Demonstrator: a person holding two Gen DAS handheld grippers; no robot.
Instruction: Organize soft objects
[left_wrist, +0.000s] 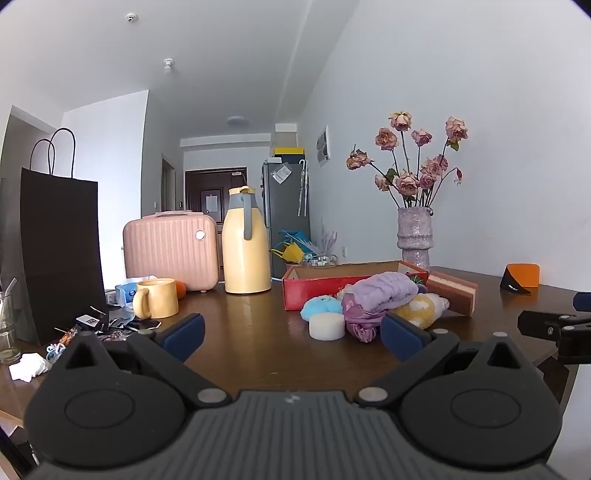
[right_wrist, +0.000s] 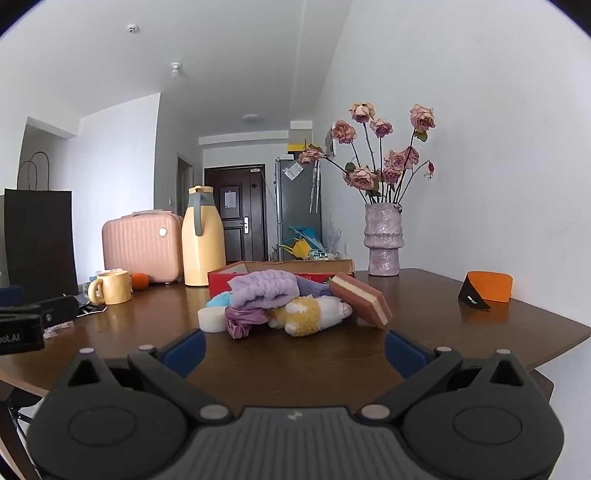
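A pile of soft things lies on the brown table (left_wrist: 258, 343) in front of a red cardboard box (left_wrist: 325, 286) (right_wrist: 280, 275): a lilac headband (left_wrist: 384, 291) (right_wrist: 262, 290), a purple scrunchie (left_wrist: 360, 321) (right_wrist: 242, 321), a yellow-white plush (left_wrist: 421, 310) (right_wrist: 310, 314), a blue fluffy toy (left_wrist: 321, 306) (right_wrist: 219, 299), a white round sponge (left_wrist: 327, 326) (right_wrist: 211, 319) and a layered brown sponge (left_wrist: 452, 291) (right_wrist: 360, 299). My left gripper (left_wrist: 291, 336) is open and empty just before the pile. My right gripper (right_wrist: 295, 350) is open and empty, also short of the pile.
A yellow mug (left_wrist: 155, 297), a cream thermos jug (left_wrist: 245, 243), a pink case (left_wrist: 170, 249) and a black paper bag (left_wrist: 59, 254) stand on the left. A vase of dried roses (left_wrist: 415, 236) and an orange-black item (left_wrist: 521, 278) are on the right.
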